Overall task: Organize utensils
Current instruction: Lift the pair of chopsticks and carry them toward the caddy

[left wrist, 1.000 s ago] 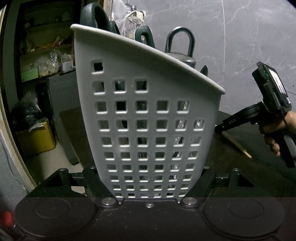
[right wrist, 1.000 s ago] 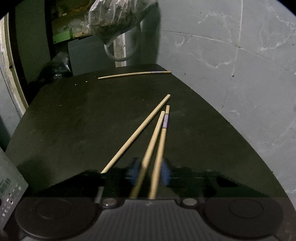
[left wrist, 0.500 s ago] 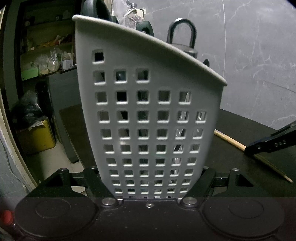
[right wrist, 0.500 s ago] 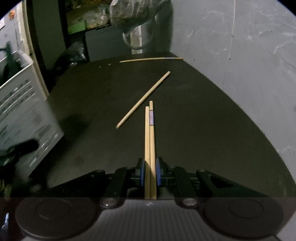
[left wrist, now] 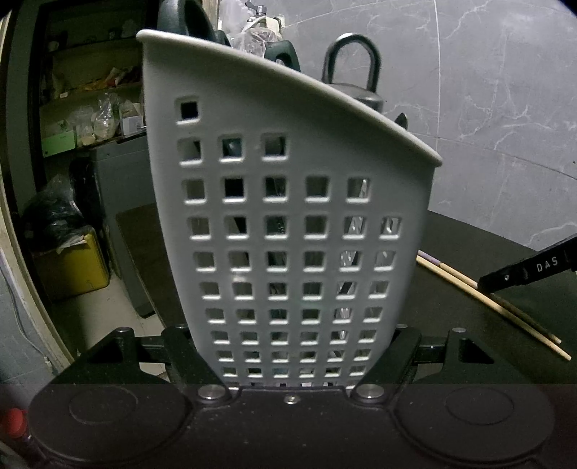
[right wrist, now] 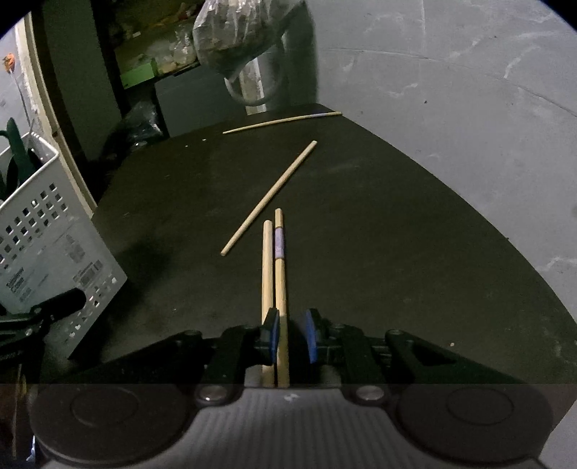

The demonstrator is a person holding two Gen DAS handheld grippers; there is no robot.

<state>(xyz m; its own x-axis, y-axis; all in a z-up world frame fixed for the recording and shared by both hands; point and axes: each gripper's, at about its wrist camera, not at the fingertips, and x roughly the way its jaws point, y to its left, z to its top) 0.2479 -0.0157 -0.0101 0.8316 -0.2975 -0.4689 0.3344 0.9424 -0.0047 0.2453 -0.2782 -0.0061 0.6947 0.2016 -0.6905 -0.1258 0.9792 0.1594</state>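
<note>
My left gripper [left wrist: 292,346] is shut on the white perforated utensil basket [left wrist: 288,216], one finger against each side near its base. The basket stands upright, with dark utensil handles [left wrist: 351,57] sticking out of its top. In the right wrist view the basket [right wrist: 47,231] is at the left edge. My right gripper [right wrist: 291,335] is shut on two wooden chopsticks [right wrist: 276,274] that point forward over the black table [right wrist: 396,252]; one has a purple band. The left wrist view shows these chopsticks [left wrist: 450,274] under a right-gripper finger [left wrist: 526,270].
One loose chopstick [right wrist: 268,198] lies diagonally just ahead of the held pair. Another loose chopstick [right wrist: 281,122] rests near the table's far edge. A plastic bag [right wrist: 245,32] hangs beyond it. Cluttered shelves and a yellow box [left wrist: 72,267] are left of the table.
My right gripper carried the two chopsticks leftward, away from the third one, until the basket came into its view. The left gripper and basket stayed where they were.
</note>
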